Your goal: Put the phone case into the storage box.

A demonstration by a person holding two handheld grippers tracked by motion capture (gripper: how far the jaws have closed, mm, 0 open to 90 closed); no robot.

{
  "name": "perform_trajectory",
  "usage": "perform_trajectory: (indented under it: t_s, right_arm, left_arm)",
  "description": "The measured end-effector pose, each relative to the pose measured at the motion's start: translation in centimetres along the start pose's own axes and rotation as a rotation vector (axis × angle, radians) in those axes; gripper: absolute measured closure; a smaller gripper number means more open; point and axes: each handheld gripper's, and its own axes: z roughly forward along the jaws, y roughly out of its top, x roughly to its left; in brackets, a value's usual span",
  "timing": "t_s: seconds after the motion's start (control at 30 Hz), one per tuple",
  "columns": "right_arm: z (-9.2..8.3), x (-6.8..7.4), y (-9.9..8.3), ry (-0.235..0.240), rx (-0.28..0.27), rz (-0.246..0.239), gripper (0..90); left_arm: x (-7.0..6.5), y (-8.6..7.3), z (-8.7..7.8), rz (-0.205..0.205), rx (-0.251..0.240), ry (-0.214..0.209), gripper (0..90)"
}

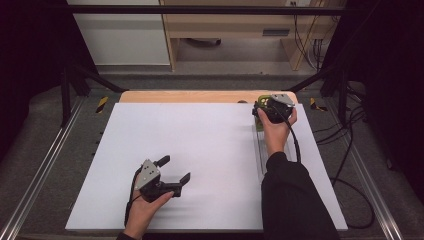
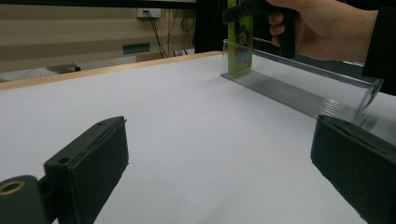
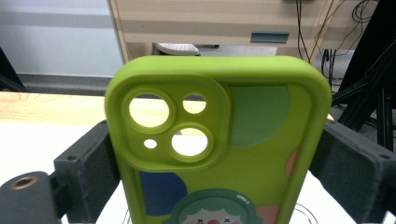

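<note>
Right hand-held gripper [image 3: 219, 154] jaws flank upright green case [image 3: 219, 140] in clear rack [image 2: 299, 93], grip unclear; left hand-held gripper [image 1: 176, 170] wide open, empty, over desk [image 1: 200, 135].

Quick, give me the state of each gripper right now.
Left gripper: open, nothing between its jaws, above the white table.
Right gripper: jaws at both sides of the green phone case, upright in a clear rack; holding it.
</note>
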Motion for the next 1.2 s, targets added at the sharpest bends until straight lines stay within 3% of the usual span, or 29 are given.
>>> perform_trajectory:
  t_s: [0.53, 1.2]
  right_arm:
    - [0.1, 0.19, -0.17, -0.018, 0.012, -0.012, 2.4]
    - [-0.02, 0.57, -0.21, -0.024, 0.018, -0.05, 5.0]
  left_arm:
    - [0.0, -0.01, 0.03, 0.001, 0.001, -0.001, 3.7]
    - [-0.04, 0.01, 0.04, 0.003, 0.002, -0.002, 3.7]
